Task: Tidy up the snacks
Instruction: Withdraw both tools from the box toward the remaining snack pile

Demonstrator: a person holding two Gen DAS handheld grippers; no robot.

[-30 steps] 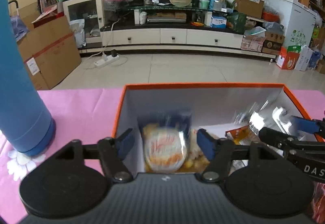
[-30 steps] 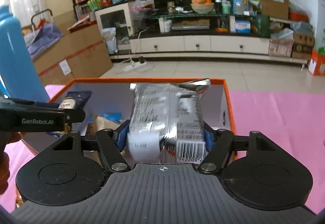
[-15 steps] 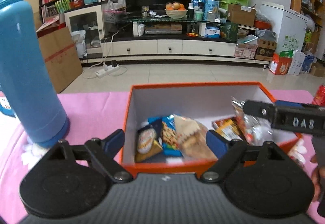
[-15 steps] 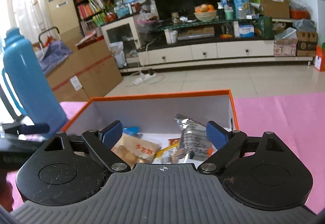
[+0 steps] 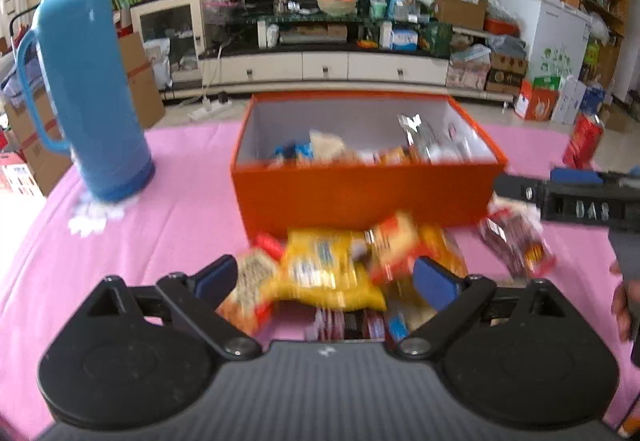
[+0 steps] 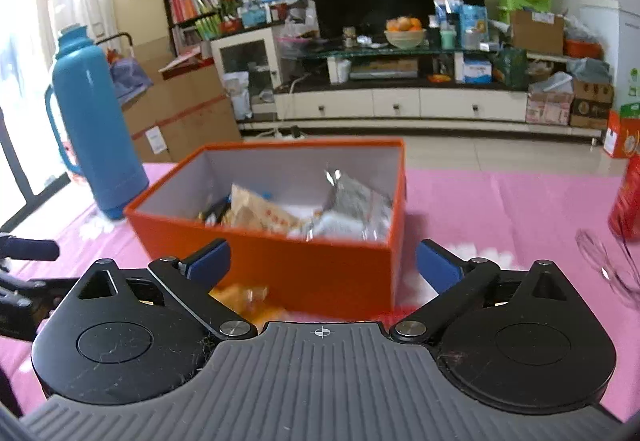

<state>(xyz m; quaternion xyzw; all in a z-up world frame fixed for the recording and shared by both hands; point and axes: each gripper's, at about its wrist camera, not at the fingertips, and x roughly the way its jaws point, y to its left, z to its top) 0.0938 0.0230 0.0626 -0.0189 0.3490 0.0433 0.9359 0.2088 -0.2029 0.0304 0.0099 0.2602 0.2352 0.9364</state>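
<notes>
Several snacks in orange box [image 5: 360, 197]; loose packets [image 5: 332, 269] left at desk's near edge. Left gripper [image 5: 326, 279], right gripper [image 6: 322, 261]: jaws just opened wide, empty.

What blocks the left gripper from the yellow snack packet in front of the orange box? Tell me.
Nothing visible does. The left gripper is open, with the yellow snack packet lying just ahead between its spread fingers. The orange box stands behind the packet, not before it.

Box [image 5: 360, 197] mid-table [image 5: 184, 209], snack packets [image 5: 360, 153] inside; flask [image 5: 90, 93] to left; loose packets [image 5: 332, 269] near side of box; can [image 5: 582, 141] far right.
</notes>
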